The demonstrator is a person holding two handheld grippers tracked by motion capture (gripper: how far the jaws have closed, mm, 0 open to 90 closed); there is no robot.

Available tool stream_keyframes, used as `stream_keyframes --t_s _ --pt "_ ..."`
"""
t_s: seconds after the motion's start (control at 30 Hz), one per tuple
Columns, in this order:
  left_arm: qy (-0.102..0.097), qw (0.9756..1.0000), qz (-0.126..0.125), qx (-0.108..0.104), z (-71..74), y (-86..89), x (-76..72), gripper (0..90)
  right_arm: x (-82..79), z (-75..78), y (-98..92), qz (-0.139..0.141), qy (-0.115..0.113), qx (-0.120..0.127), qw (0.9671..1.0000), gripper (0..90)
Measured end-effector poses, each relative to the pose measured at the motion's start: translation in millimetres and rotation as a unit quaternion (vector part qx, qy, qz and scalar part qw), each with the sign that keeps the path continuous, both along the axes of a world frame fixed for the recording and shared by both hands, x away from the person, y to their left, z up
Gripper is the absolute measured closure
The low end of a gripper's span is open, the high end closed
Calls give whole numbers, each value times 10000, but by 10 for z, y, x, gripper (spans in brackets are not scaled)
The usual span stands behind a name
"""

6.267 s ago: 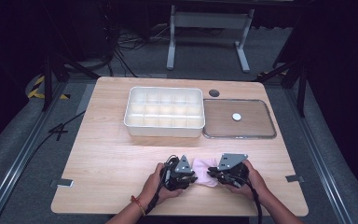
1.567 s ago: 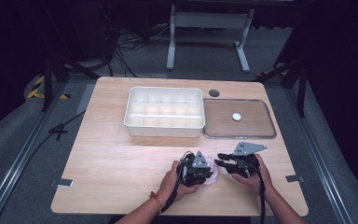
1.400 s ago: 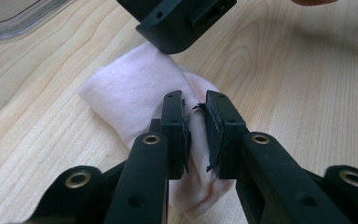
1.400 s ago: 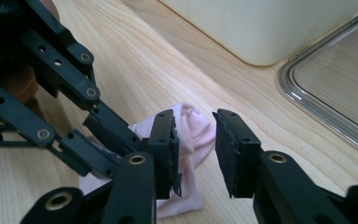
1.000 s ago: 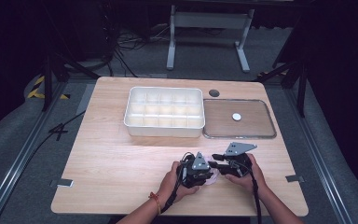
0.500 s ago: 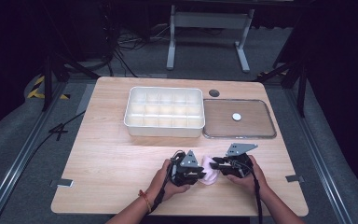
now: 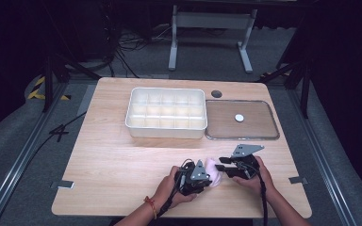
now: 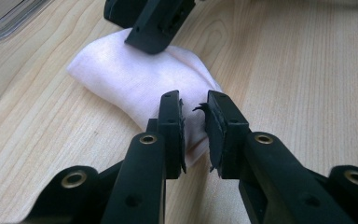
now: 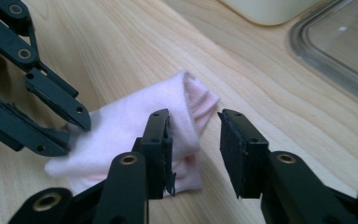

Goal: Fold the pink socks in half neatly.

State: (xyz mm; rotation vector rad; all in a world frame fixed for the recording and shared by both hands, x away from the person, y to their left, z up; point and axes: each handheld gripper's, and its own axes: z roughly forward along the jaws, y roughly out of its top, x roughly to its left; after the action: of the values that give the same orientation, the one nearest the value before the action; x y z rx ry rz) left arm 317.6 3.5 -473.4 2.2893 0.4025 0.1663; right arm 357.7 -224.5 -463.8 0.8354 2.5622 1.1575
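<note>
**Pink cloth could slip or unfold between the two grippers**

At the near edge of the table [image 7: 122, 188], the left gripper [image 8: 195, 122] had its jaws almost together, and a corner of the small pink cloth [image 8: 135, 79] was pinched between its pads. The right gripper [image 9: 193, 154] stood with its jaws clearly apart. One finger [image 9: 157, 149] lay on the folded edge of the cloth, the other was over bare wood beside it, so it held nothing. Its jaws had just been opening again.

The risk, in my judgement, was that only one thin corner was gripped. If the left hand pulled or lifted, the soft fabric could slide out of the pads, or the fold could fall open. If the right gripper closed where it stood, it could catch only one layer, or only the edge, and drag the cloth crooked. The two grippers were also very near each other, so their fingers could knock together.

The cloth itself was pale pink, thin and soft, folded into a small thick bundle with a rolled edge on one side. It lay flat on the wood between the two grippers, well apart from the white divided tray [image 7: 166, 126] and the clear lid [image 7: 259, 134] farther back.
</note>
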Motion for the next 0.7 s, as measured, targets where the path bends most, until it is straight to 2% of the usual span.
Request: stream_keyframes --t_s 0.07,0.17,0.23,0.3,0.37,0.4,0.43,0.5,0.53,0.63,0.7 --pt "-20 10000 -19 21 0 4 4 764 -19 36 -16 -89 -138 -91 9998 715" --pt "25 10000 -17 -64 -10 13 14 763 -40 95 -46 -233 -298 -38 9993 772" --pt "95 9999 -7 -101 -13 19 25 764 -103 176 -39 -93 -457 221 9987 809" --pt "116 9999 -21 -103 -11 20 33 765 -169 222 26 129 -551 253 9981 821" --pt "149 9998 -24 -126 -15 25 41 766 -220 218 118 382 -534 201 9976 823" --pt "149 9998 -24 -126 -15 25 41 767 -220 218 118 382 -534 201 9976 823" --pt "166 9997 -21 -176 -22 28 45 767 -229 166 194 523 -486 74 9974 826" --pt "166 9997 -16 -181 -23 29 46 768 -226 141 211 532 -441 38 9976 826" --pt "163 9997 -3 -163 -21 29 39 768 -198 54 238 516 -397 -140 9978 831" --pt "135 9998 -21 -134 -20 30 40 768 -170 3 225 483 -314 -152 9982 838" --pt "127 9999 -31 -112 -16 28 45 769 -154 14 209 351 -382 -233 9984 840"
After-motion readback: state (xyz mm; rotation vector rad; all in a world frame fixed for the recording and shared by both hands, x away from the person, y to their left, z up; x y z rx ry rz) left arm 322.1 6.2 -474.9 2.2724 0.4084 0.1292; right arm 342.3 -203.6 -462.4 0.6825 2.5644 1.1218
